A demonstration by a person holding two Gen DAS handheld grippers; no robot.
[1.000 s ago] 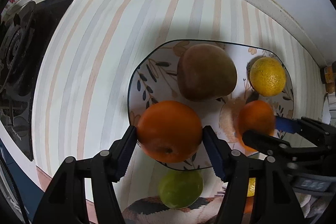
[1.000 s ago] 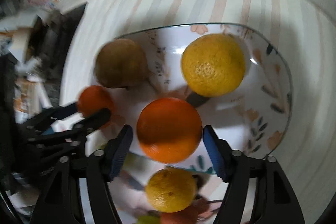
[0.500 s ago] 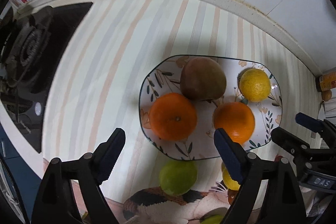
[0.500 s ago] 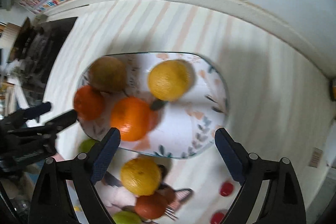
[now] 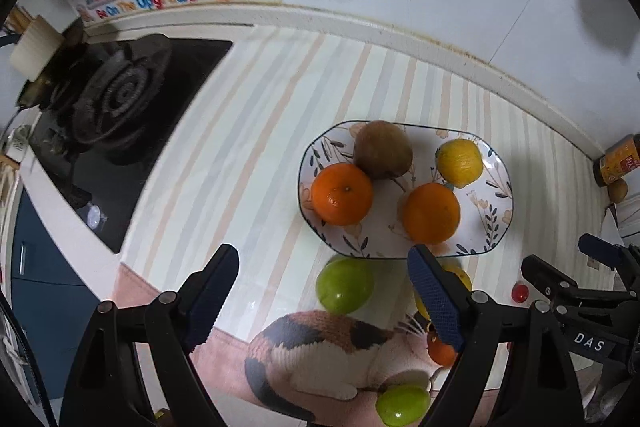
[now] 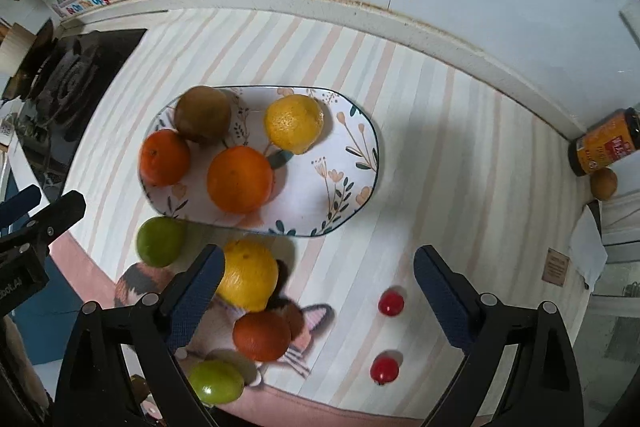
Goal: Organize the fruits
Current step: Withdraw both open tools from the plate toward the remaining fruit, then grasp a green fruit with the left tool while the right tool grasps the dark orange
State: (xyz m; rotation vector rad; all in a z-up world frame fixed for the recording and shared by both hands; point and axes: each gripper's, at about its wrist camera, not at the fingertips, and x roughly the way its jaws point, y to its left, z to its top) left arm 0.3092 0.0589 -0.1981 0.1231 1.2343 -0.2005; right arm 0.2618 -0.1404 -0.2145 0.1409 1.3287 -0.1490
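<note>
Your left gripper point(image 5: 322, 301) and right gripper point(image 6: 316, 291) both hang spread wide and empty above the striped counter point(image 6: 440, 131), so you're between fruits, with the next pick to choose. The floral plate point(image 6: 352, 163) already carries two oranges point(image 6: 240, 179), a lemon point(image 6: 294, 123) and a brown kiwi-like fruit point(image 6: 203, 114). Still loose, just in front of the plate: a green fruit point(image 6: 160, 241), a yellow citrus point(image 6: 250, 275), a darker orange point(image 6: 262, 335) on the cat-print mat point(image 5: 320, 351), another green fruit point(image 6: 216, 381), and two small red ones point(image 6: 391, 303) (cherry tomatoes, probably). The yellow citrus sits nearest your right jaws; lower over it squarely, since round fruit rolls. The plate's free space is on its right half.
</note>
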